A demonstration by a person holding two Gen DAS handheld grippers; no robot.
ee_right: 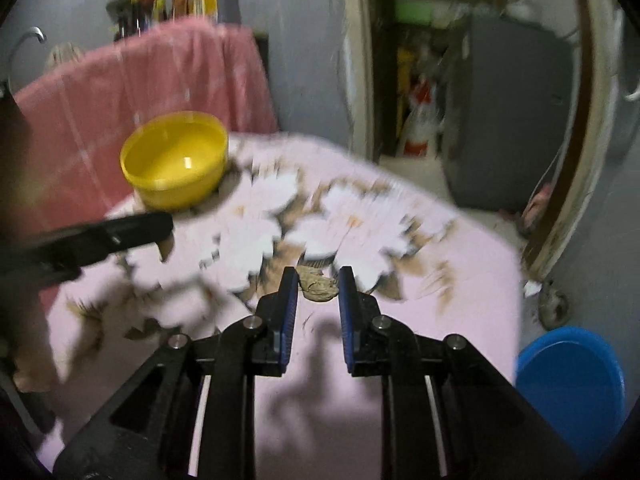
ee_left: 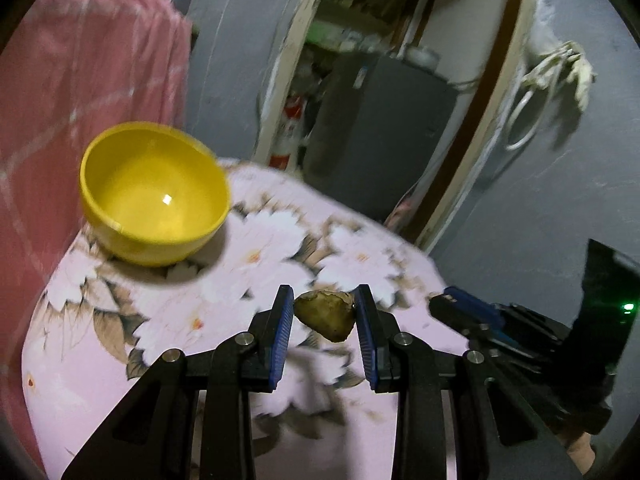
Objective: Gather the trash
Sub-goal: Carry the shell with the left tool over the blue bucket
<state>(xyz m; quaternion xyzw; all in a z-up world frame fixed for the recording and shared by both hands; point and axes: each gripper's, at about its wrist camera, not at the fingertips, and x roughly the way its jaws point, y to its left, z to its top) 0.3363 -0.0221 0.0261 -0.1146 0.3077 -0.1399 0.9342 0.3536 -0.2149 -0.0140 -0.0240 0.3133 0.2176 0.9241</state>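
Both my jaws grip scraps: left gripper [ee_left: 324,300] pinches a brownish scrap [ee_left: 326,316], right gripper [ee_right: 318,278] a crumpled scrap [ee_right: 318,288]; yellow bowl [ee_left: 154,192] upper left.

Grey-blue walls [ee_left: 540,208] all round, dimly lit, with an open doorway in a chipped cream frame [ee_left: 468,184] leading to a cluttered back room and a grey cabinet [ee_left: 384,120] there. Round table under a pink flowered cloth [ee_right: 460,264] in front, a pink drape [ee_left: 80,80] hanging behind it. White cord [ee_left: 528,112] looped on the wall at right.
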